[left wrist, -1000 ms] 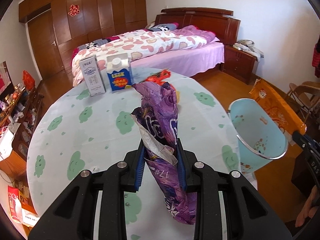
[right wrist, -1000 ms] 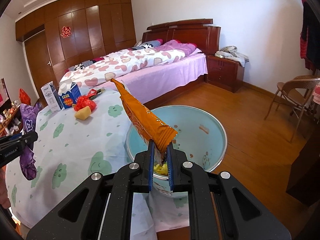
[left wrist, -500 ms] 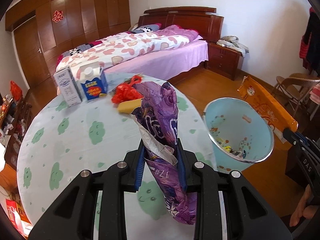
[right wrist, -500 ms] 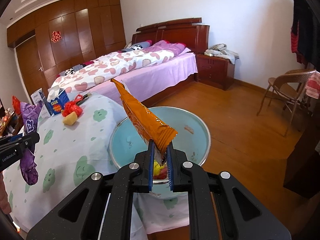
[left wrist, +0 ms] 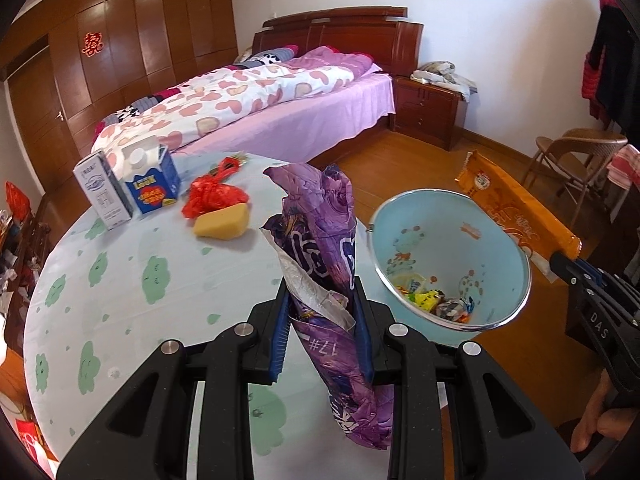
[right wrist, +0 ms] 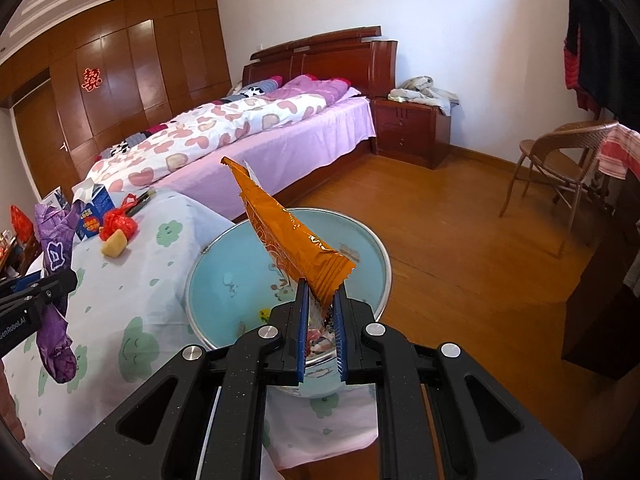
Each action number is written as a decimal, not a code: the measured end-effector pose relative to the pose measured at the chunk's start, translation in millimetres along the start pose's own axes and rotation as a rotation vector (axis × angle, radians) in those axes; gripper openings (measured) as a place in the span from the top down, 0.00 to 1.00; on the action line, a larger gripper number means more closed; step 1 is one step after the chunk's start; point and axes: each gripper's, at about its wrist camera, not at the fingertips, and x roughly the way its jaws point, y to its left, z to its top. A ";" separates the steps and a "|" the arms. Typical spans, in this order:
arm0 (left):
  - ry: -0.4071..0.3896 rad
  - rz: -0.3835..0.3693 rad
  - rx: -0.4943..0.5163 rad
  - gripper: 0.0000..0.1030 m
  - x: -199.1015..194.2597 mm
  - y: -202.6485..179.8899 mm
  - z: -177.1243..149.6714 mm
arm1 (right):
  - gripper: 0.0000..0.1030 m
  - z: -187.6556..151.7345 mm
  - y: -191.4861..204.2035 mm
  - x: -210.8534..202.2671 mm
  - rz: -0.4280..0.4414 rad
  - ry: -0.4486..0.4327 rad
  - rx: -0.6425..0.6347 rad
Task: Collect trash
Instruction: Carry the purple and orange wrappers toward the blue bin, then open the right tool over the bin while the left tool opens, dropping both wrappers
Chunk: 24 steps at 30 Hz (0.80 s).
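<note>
Two grippers each pinch one wrapper: the left gripper (left wrist: 322,326) is clamped on a crumpled purple wrapper (left wrist: 320,240) standing up over the table (left wrist: 120,280), and the right gripper (right wrist: 321,322) is pressed tight on the end of an orange wrapper (right wrist: 280,232) slanting toward 11 o'clock above the bin (right wrist: 224,276). The one pale-blue bin, at 3 o'clock from the purple wrapper, holds several small bright wrappers at its bottom. Farther off at 11 o'clock lie a yellow chunk (left wrist: 221,224), a red bag (left wrist: 212,196) and two cartons (left wrist: 124,184).
</note>
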 end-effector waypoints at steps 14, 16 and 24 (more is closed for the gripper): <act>0.014 -0.028 0.039 0.73 15.7 -27.5 8.3 | 0.88 -5.7 -16.6 18.6 -0.043 0.046 0.026; 0.018 -0.033 0.045 0.73 18.7 -31.1 9.4 | 0.88 -6.8 -17.7 21.4 -0.051 0.055 0.022; 0.025 -0.039 0.062 0.73 25.3 -41.6 11.9 | 0.88 -8.0 -19.4 38.2 -0.057 0.094 0.013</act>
